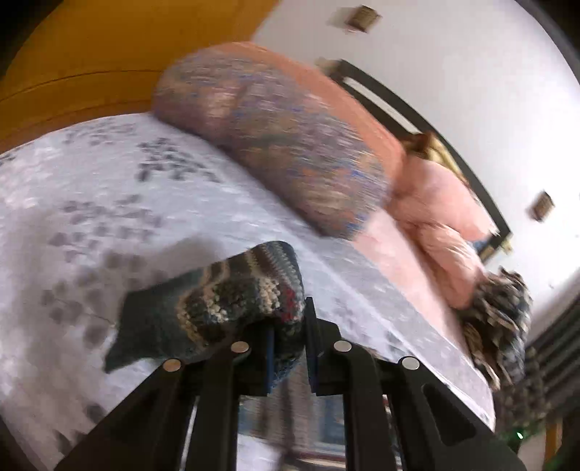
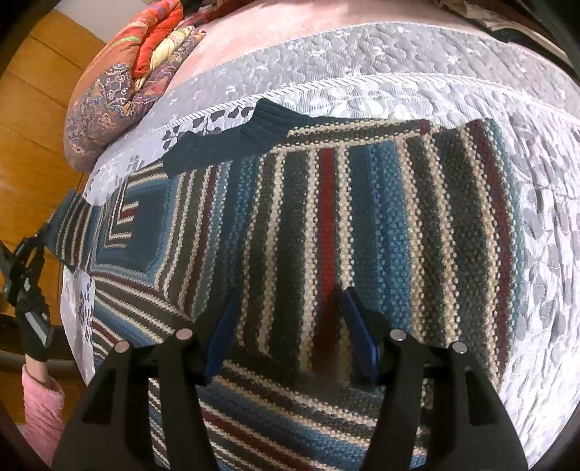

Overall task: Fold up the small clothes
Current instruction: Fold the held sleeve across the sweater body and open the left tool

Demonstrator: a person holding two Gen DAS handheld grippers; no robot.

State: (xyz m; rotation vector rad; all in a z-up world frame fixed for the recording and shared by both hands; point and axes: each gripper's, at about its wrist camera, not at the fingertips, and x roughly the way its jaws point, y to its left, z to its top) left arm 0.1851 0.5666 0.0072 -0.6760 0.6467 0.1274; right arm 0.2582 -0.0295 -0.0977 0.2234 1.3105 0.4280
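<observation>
Jaws of the left gripper (image 1: 288,347) are clamped on a sleeve end of the striped sweater (image 2: 326,224), lifted off the bed (image 2: 543,253). Jaws of the right gripper (image 2: 286,333) are spread wide above the sweater body, whose stripes run straight ahead.

You are working over a bed (image 2: 417,90) covered by a pale grey quilted spread with a leaf pattern and a corded edge. Beyond it lies a pink sheet (image 2: 282,32). A patterned orange and purple pillow (image 1: 282,137) rests on the bed, with folded bright quilts (image 2: 159,40) stacked against it. Warm wooden panelling (image 1: 90,61) rises behind, and a white wall (image 1: 453,65) carries a dark-framed picture (image 1: 417,119). Daylight is soft and even.
</observation>
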